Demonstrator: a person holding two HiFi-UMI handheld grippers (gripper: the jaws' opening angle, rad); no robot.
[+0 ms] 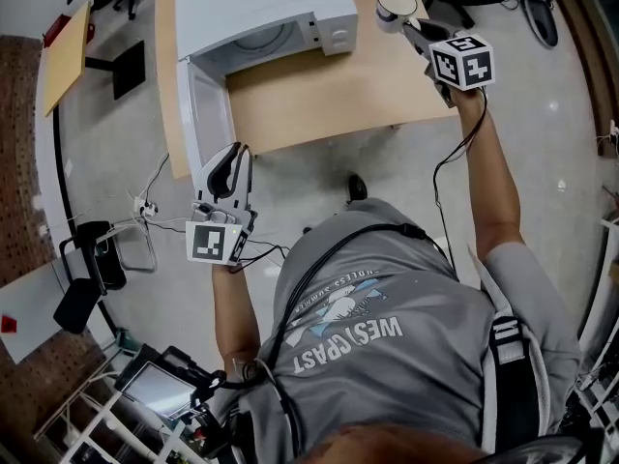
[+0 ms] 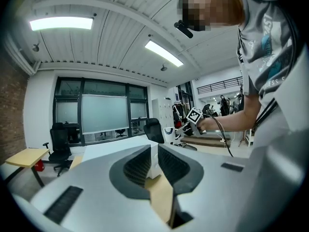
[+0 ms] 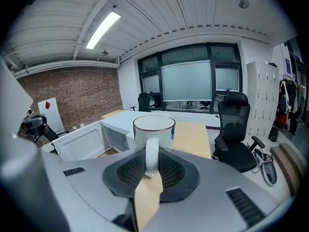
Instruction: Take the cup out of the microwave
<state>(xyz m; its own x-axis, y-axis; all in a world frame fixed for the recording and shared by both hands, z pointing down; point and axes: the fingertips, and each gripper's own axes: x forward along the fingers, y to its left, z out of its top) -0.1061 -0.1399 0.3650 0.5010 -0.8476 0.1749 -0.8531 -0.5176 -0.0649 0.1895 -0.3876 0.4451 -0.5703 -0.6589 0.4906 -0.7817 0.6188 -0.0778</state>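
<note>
At the far right of the table (image 1: 329,95), just right of the microwave (image 1: 261,8), the white cup (image 1: 396,6) is held off the surface, its handle pinched between the jaws of the right gripper (image 1: 413,29). Taking it out looks done and the step in hand is carrying it clear, so the next move likely calls for lowering it level onto bare tabletop before letting go. I count one cup, one microwave with its door (image 1: 205,114) swung open, and two grippers; the left gripper (image 1: 230,158), at the door's near end, has its jaws slightly apart on nothing.
</note>
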